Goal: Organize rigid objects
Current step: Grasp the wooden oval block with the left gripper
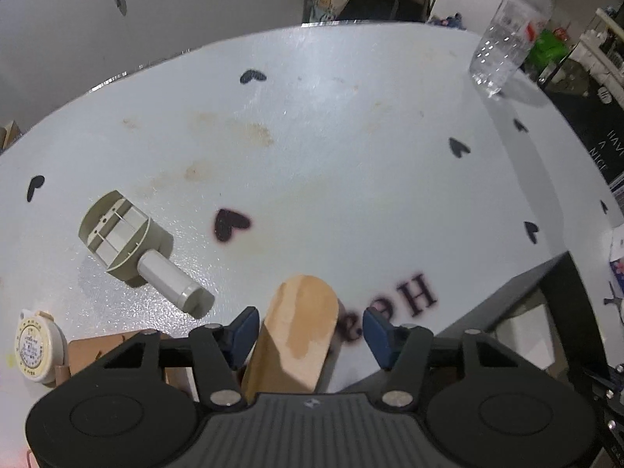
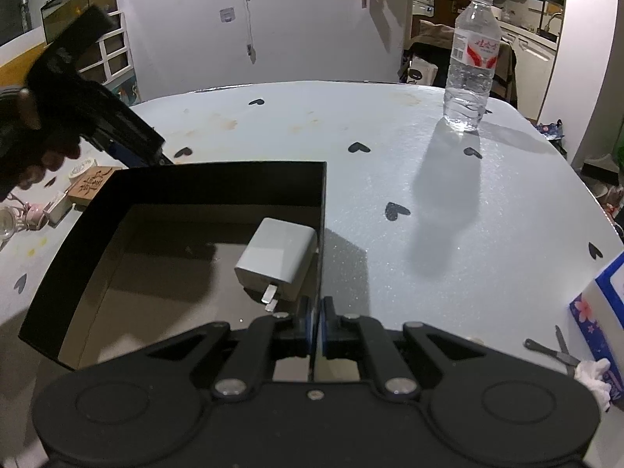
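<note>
Wooden block, pale with a rounded far end, is lying between the blue pads of the left gripper, its long axis running toward twelve o'clock, in line with the fingers. The left pad is sitting against its side; the right pad is standing apart, with a gap showing, so the jaws are half spread and not pinching yet. The block is resting near the front edge of the white table. At ten o'clock from it a beige plastic part with a grey stub is lying, and a round tag at nine.

The right gripper is pressed together on the right wall of the black box, steadying it; a white charger is lying inside. The box is sitting at about four o'clock from the left gripper, I judge. A water bottle is standing at one o'clock.
</note>
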Demonstrator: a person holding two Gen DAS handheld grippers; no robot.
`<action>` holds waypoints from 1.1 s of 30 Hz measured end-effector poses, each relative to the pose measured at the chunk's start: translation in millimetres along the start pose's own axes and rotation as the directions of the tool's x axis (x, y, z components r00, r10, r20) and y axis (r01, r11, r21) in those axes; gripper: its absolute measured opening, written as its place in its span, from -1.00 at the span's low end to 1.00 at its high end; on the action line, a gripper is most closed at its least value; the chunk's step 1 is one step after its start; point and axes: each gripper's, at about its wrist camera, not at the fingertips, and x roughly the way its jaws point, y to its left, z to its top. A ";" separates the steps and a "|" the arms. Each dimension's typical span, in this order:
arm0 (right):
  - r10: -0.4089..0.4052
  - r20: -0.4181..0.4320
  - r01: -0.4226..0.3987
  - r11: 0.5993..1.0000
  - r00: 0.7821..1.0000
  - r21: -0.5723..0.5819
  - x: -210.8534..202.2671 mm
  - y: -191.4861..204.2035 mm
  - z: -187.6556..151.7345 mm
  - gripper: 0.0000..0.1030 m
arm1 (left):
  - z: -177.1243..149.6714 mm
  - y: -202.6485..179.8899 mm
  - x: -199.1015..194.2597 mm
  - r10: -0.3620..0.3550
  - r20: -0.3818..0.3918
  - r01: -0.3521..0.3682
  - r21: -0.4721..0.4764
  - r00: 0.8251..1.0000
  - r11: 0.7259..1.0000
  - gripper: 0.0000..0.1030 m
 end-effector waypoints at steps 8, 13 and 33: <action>0.003 0.003 -0.003 1.000 1.000 0.003 -0.5 -0.6 -0.2 -0.90 | 2.8 8.0 5.7 -0.029 -0.040 0.028 -0.025 0.999 0.999 0.01; 0.005 0.005 -0.005 1.000 1.000 0.007 -0.7 -0.8 -0.4 -0.89 | 1.1 27.2 1.7 -0.037 -0.031 0.034 -0.088 0.999 0.995 -0.10; 0.004 0.007 -0.004 1.000 1.000 0.008 -1.3 -0.6 -0.5 -0.89 | -74.9 57.8 -29.3 0.073 -0.002 -0.073 -0.061 0.997 0.996 0.17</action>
